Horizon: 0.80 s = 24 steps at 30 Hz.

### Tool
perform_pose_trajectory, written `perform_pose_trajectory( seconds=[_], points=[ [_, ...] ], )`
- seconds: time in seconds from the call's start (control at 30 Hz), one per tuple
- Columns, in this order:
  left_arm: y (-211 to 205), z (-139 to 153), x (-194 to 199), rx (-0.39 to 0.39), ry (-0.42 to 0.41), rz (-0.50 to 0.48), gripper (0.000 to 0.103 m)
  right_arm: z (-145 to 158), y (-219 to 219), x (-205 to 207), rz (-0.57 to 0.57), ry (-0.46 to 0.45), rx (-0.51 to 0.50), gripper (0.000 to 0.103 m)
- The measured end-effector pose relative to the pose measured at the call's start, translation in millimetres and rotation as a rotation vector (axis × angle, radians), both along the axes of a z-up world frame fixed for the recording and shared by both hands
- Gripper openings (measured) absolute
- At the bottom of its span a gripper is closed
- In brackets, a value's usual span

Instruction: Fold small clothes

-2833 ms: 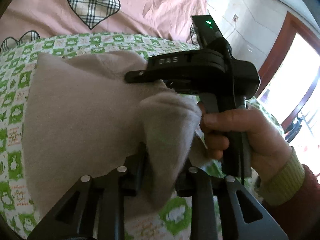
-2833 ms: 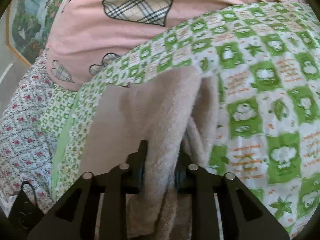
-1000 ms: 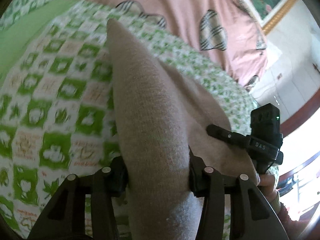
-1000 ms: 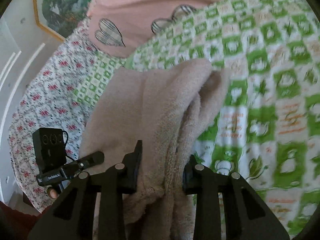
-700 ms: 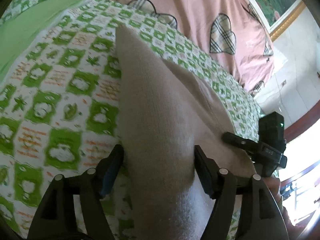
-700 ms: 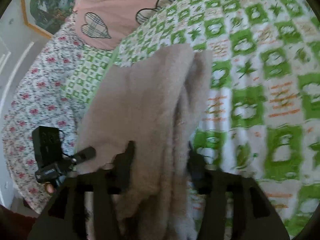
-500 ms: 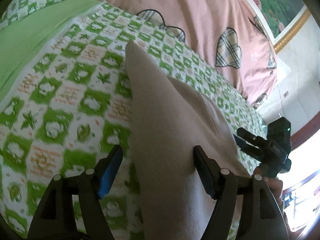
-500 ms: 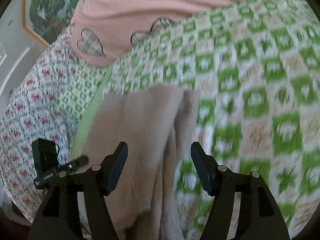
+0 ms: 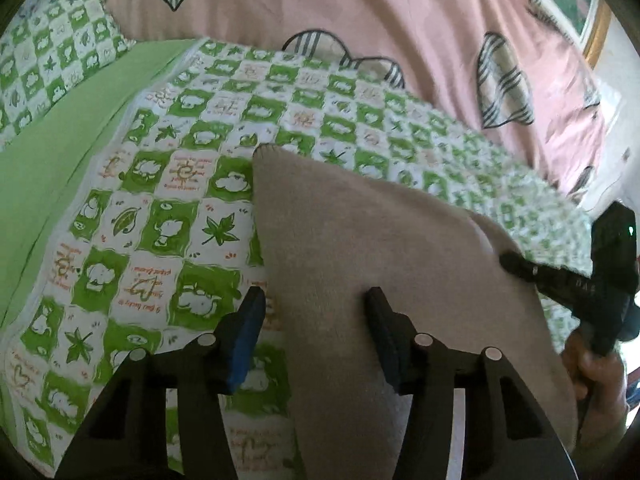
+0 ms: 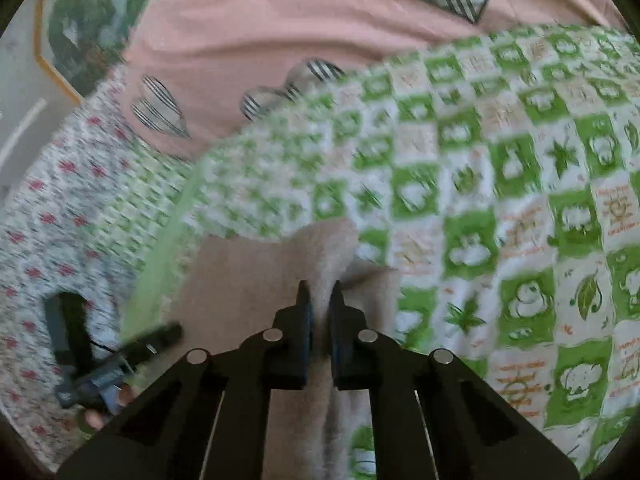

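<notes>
- The left gripper [image 9: 314, 312] now stands with its jaws wide apart over the near left edge of the garment [image 9: 380, 264]; 2.8 s ago they were clamped on a bunched fold of it, and they have spread step by step over the last second.
- The cloth between those jaws lies slack, touching neither pad clearly, so the left side appears released.
- The right gripper [image 10: 319, 308] has gone the other way: half a second ago its jaws were wide, and now they are pressed together on a raised ridge of the garment [image 10: 320, 248].
- Its view is blurred, so that hand is likely moving.
- The garment, a beige knit, lies on the quilt [image 9: 168, 184], the green-and-white checked one, its far corner pointing toward the pink cover [image 9: 360, 12].
- In the left view the right gripper [image 9: 516, 266] sits at the cloth's right edge, well apart from the left one.
- Judged from this, one fold has been laid down and let go on the left, while the right hand has taken a fresh pinch, probably to draw the next fold across.
- The surface looks smooth on the left, with bunched layers under the right jaws that may need flattening.
</notes>
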State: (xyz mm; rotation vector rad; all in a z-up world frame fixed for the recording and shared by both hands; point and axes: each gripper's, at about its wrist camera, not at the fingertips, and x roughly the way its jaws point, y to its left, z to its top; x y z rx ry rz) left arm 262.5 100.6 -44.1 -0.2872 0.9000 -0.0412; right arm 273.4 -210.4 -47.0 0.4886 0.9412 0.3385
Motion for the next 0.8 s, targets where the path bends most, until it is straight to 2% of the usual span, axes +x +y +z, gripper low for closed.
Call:
perform_pose_trajectory(
  seconds=[0.07,0.13,0.27,0.37,0.43,0.47,0.5,0.7,0.8],
  points=[
    [2.0,-3.8,2.0,-0.018,0.015,-0.003,0.053,-11.7,1.3,-1.0,-0.006,0.03,-0.008,0.008],
    [2.0,0.3,-2.9,-0.012,0.012,-0.007,0.053,-11.2,-0.8,-5.3,-0.022,0.031,0.003,0.008],
    [-2.2,15.7,-26.2,0.019,-0.008,-0.026,0.053,2.6,-3.9,-15.0,-0.042,0.037,-0.002,0.012],
    [-3.0,26.7,-57.7,0.017,-0.036,-0.035,0.053,20.5,-10.9,-38.3,-0.053,0.023,0.023,0.014],
    [-3.7,30.3,-83.9,0.004,-0.053,-0.05,0.053,32.5,-13.8,-61.5,-0.05,-0.007,0.044,0.029],
    [-4.6,31.0,-96.5,0.007,-0.059,-0.054,0.053,36.7,-13.6,-71.1,-0.05,-0.016,0.048,0.043],
    [-5.6,30.9,-110.9,0.009,-0.065,-0.057,0.053,41.3,-14.4,-86.3,-0.046,-0.031,0.053,0.05],
    [-15.2,21.7,-191.7,-0.01,-0.085,-0.084,0.051,51.3,-8.9,-160.4,0.012,-0.076,0.082,0.05],
    [-21.9,13.5,-218.4,-0.013,-0.08,-0.107,0.052,51.2,0.7,-186.9,0.054,-0.089,0.09,0.05]
  ],
)
